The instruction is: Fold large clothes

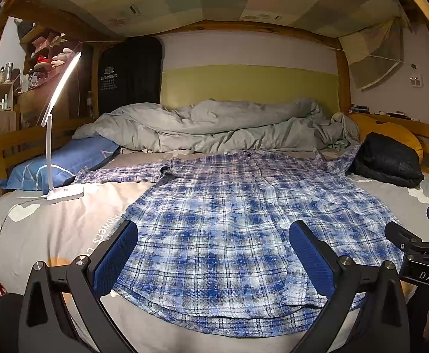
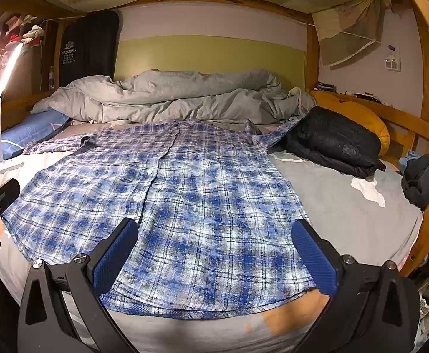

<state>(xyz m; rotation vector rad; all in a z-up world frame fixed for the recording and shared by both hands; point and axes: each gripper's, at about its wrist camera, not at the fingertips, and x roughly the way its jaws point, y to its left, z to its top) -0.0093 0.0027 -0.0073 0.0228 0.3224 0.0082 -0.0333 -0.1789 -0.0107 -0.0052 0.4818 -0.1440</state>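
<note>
A blue and white plaid shirt [image 1: 229, 229] lies spread flat, buttoned front up, across the middle of the frame in both wrist views, on a bed [image 1: 52, 235] covered with a grey sheet. Its hem runs along the lower part of each picture, and its collar points toward the far end of the bed. One sleeve stretches out toward the left of the frame, ending near a blue pillow [image 1: 61, 164]; the other reaches toward the upper right, next to a black folded jacket [image 2: 332, 144].

The left gripper [image 1: 214, 253] sits low in the left wrist view with its jaws spread wide apart and holding nothing; the blue pads [image 1: 114, 261] frame the shirt's lower half. The right gripper [image 2: 215, 253] is likewise released, its jaws wide and empty over the shirt's hem in the right wrist view. Part of the right gripper also shows at the right edge of the left wrist view, beside the shirt's side seam.

A crumpled grey duvet [image 1: 214, 126] is heaped across the far end of the bed, just past the collar. A white desk lamp [image 1: 58, 135] stands lit on the sheet at the left of the frame, its base just beside the pillow. A yellow cushion [image 2: 361, 120] rests behind the jacket against the wooden bed frame [image 2: 426, 94].
</note>
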